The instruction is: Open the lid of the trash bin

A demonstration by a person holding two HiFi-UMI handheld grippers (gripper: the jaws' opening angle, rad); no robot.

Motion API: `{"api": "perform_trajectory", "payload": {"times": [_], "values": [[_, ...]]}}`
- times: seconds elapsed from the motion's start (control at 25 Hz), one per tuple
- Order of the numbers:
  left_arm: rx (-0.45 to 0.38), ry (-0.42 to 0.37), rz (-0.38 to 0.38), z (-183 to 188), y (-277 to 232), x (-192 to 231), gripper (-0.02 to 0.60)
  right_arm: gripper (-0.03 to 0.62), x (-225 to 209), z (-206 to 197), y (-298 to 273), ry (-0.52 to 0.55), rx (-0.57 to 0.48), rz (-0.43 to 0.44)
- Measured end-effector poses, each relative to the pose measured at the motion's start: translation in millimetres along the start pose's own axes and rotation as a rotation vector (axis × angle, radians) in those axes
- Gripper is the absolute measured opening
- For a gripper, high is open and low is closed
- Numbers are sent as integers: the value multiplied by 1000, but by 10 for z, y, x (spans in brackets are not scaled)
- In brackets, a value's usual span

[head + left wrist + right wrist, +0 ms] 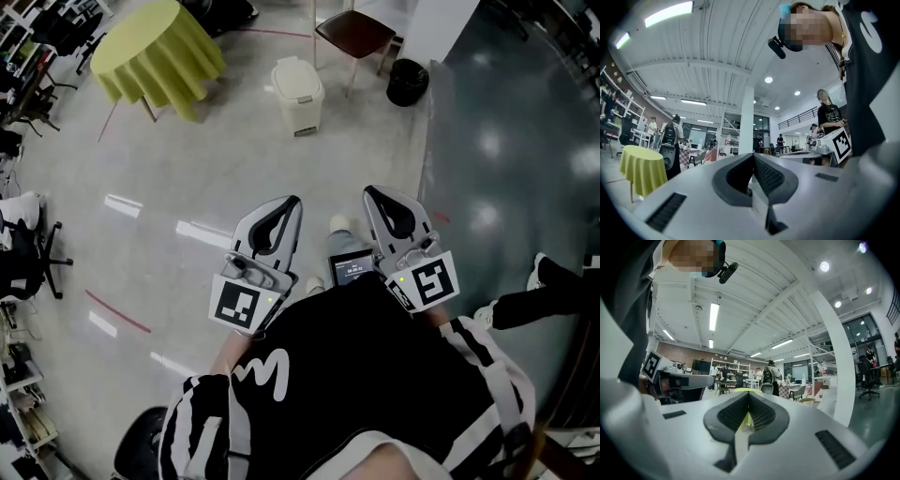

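One yellow-draped tabletop [159, 52] stands left of the single white trash bin [298, 94], whose lid is down; one brown chair [354, 33] stands to its right. Two grippers, the left gripper [292, 201] and right gripper [369, 192], hover well short of the bin, fingers pressed together and empty. Bare pale floor [187, 169] lies open around the bin.

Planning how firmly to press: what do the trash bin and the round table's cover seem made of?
Trash bin: probably moulded plastic, cream and smooth with a slight sheen; it has rounded corners and a rounded lid. Table cover: likely cloth, yellow-green and matte; it hangs in soft folds at the edge. Both are too distant to be sure.
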State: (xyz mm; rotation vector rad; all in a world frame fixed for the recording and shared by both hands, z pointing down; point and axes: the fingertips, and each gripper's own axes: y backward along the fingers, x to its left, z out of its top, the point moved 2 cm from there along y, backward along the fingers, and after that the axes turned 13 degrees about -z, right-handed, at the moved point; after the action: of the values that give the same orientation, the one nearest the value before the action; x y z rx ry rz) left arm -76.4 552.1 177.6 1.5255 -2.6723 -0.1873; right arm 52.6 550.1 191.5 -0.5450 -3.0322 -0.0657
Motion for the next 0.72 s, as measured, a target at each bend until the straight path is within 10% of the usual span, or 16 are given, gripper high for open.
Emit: {"api": "perform_trajectory", "payload": {"times": [0.72], "values": [[21,-10,36,-79,-743,828,7,9,-678,-33,-987,-25,-13,16]]}}
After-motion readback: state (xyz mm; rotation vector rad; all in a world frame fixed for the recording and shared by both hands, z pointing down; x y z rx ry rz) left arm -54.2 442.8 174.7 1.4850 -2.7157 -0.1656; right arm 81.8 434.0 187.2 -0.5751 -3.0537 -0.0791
